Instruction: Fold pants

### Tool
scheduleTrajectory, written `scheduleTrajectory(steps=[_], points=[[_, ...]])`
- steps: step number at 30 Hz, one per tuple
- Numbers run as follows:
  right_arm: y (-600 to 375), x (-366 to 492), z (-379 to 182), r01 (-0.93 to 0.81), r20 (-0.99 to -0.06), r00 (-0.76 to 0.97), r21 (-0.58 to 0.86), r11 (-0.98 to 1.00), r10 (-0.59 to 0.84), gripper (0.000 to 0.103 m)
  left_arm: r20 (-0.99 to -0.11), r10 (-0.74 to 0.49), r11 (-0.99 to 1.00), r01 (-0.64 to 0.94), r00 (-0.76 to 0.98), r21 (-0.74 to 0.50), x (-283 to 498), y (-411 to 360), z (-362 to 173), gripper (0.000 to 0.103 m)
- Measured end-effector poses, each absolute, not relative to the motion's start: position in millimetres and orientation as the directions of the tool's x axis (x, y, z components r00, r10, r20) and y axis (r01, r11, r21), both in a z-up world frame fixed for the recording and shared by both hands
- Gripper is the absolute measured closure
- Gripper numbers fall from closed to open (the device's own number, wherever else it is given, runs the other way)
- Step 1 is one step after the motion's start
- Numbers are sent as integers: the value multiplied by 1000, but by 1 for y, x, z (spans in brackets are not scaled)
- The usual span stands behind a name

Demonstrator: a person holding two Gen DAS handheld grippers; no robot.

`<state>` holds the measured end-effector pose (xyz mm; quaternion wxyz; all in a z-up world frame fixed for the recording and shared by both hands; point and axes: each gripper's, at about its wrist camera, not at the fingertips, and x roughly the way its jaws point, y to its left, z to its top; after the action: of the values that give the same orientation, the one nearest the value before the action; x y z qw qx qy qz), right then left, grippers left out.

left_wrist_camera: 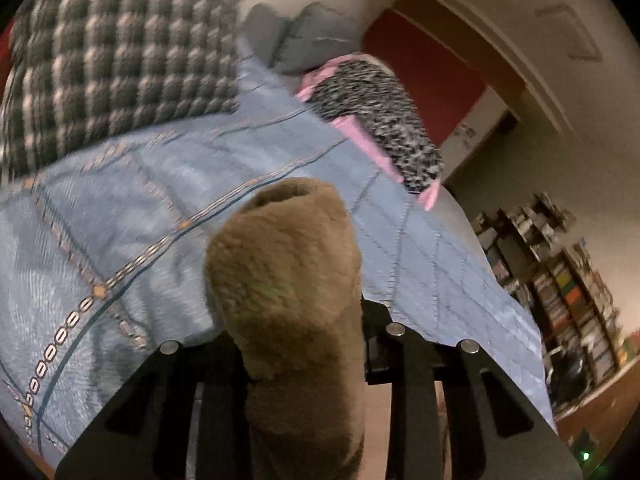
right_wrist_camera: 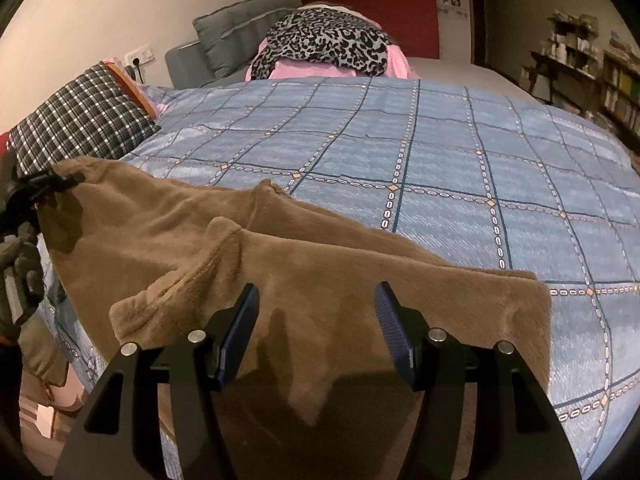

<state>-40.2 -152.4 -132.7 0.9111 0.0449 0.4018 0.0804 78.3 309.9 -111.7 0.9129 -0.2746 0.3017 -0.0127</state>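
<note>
Brown fleece pants (right_wrist_camera: pixel 280 264) lie spread across the near part of a bed with a blue checked cover (right_wrist_camera: pixel 460 152). My left gripper (left_wrist_camera: pixel 296 320) is shut on a bunched end of the pants (left_wrist_camera: pixel 288 272), and the fabric hides its fingertips. In the right wrist view that gripper (right_wrist_camera: pixel 48 184) shows at the far left, holding the pants' corner raised off the cover. My right gripper (right_wrist_camera: pixel 316 308) stands open just over the near edge of the pants. Its blue pads (right_wrist_camera: pixel 240 332) sit well apart, with cloth below them and nothing pinched.
A dark checked pillow (right_wrist_camera: pixel 84 120) lies at the bed's left. A leopard-print blanket over pink cloth (right_wrist_camera: pixel 328 44) and grey cushions (right_wrist_camera: pixel 236 28) sit at the far end. Bookshelves (right_wrist_camera: pixel 608 84) line the right wall. The bed's right half holds only the cover.
</note>
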Motion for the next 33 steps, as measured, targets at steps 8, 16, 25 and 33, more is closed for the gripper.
scheduleTrajectory(steps=[8, 16, 25, 33], points=[[-172, -46, -133, -72, -715, 676, 177, 982, 179, 43, -469, -258, 907, 44, 845, -419, 58, 235, -53, 75], [-199, -55, -135, -21, -700, 693, 222, 975, 174, 43, -455, -341, 928, 217, 823, -303, 36, 142, -25, 75], [-239, -73, -137, 58, -680, 719, 267, 962, 145, 43, -491, -427, 904, 375, 759, -206, 10, 44, -24, 75], [-281, -87, -145, 144, -670, 734, 310, 940, 108, 43, -535, -451, 867, 493, 714, -73, -12, -37, -39, 75]])
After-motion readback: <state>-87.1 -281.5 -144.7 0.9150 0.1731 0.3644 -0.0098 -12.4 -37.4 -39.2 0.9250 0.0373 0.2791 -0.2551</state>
